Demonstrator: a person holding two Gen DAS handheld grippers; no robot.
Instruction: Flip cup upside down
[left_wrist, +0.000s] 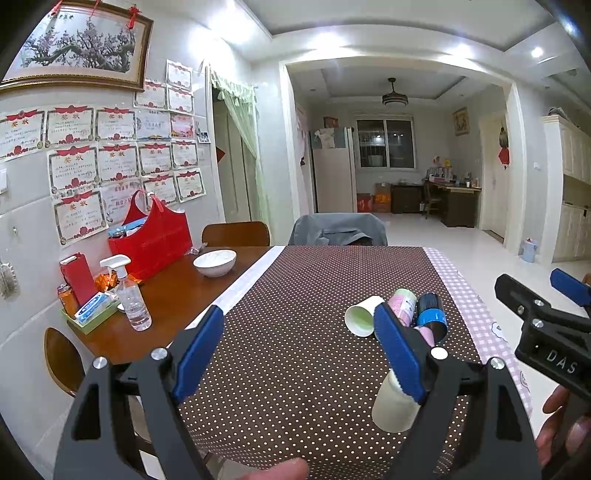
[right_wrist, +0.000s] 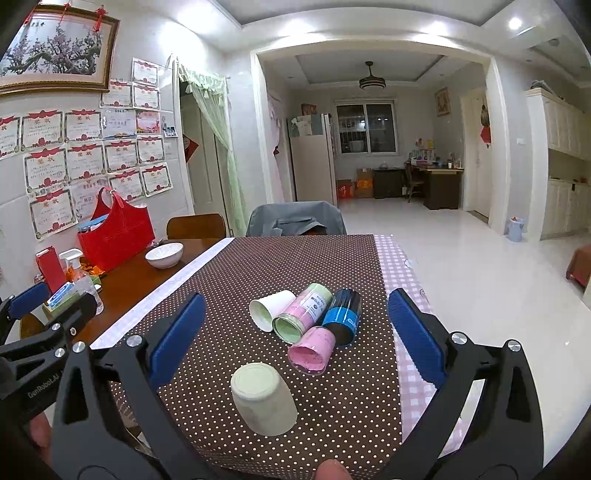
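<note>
Both grippers hang with fingers spread wide and nothing between them: the right gripper (right_wrist: 295, 343) looks straight over the nearest cup, and the left gripper (left_wrist: 301, 354) sits to its left, its right finger partly hiding that same cup.

Nearest is a pale paper cup (right_wrist: 263, 398), already mouth-down on the dotted cloth with its base up. I judge it done. Just beyond lies a cluster on its side: a white paper cup (right_wrist: 271, 308) with its mouth toward the cameras, touching a pink-and-green cup (right_wrist: 304, 312), a pink cup (right_wrist: 312, 349) and a dark cup with a blue band (right_wrist: 342, 314).

The paper cups look light and thin-walled, likely to dent or skid under a hard squeeze. A gentle hold across the mid-body of the white one, clear of the rim, seems best.

On the left the cloth is open, giving room to swing. On the right the bench (right_wrist: 397, 258) ends close by the cluster, so a nudged cup could roll off. Farther left stand a spray bottle (left_wrist: 131, 295), a bowl (left_wrist: 215, 262) and a red bag (left_wrist: 151, 240), well apart from the cups.
</note>
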